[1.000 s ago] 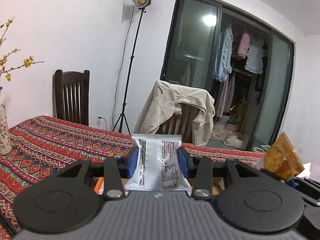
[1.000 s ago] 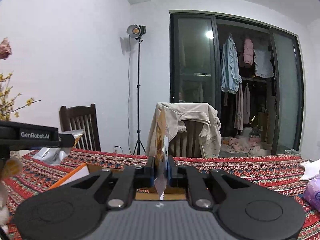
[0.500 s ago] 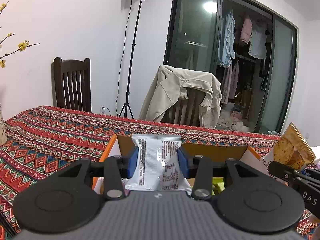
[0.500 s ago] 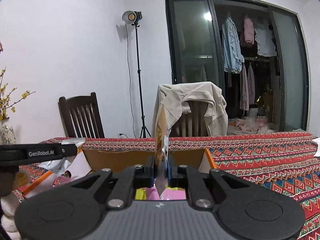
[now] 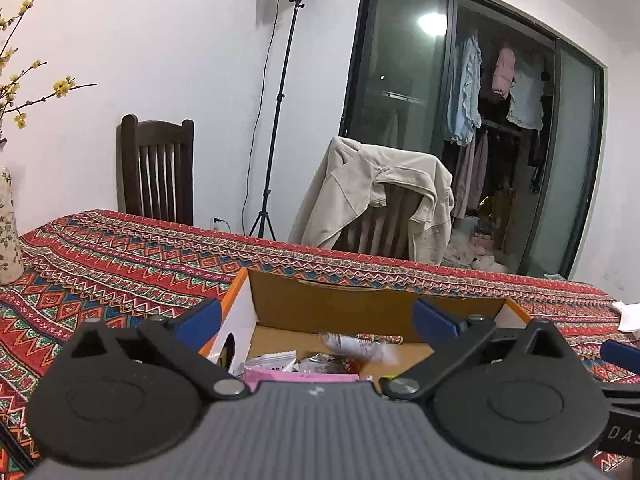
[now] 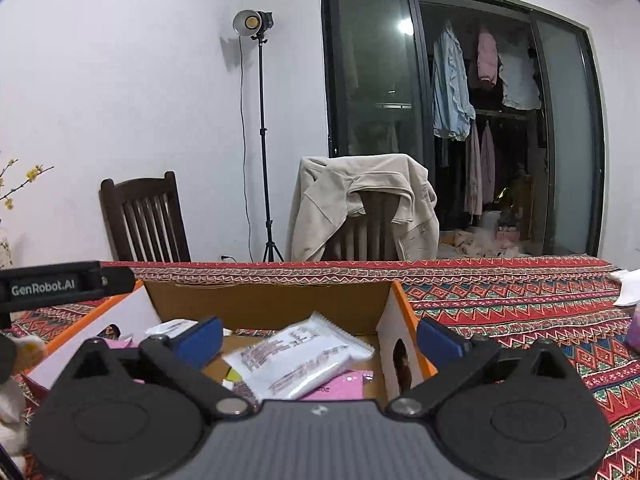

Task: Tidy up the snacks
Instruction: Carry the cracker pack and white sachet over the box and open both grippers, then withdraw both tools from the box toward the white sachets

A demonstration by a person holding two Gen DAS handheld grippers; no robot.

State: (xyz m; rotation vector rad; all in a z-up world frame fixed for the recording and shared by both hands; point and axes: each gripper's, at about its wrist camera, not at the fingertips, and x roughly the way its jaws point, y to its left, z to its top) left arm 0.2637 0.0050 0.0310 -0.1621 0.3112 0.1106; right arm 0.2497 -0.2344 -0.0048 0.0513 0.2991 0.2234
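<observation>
One cardboard box [image 6: 272, 300]; two grippers, left [image 5: 316, 320], right [image 6: 320, 338], just opened.

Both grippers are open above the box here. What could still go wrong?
1. The left gripper and right gripper, jaws just opened and empty, hang side by side over the box; pulling back could knock them together or catch a flap.
2. The white packet lies loose atop the pile and may slide.

Patterned tablecloth [image 5: 120, 264] carries cardboard box [image 6: 264, 304] and vase [image 5: 8, 232]
</observation>
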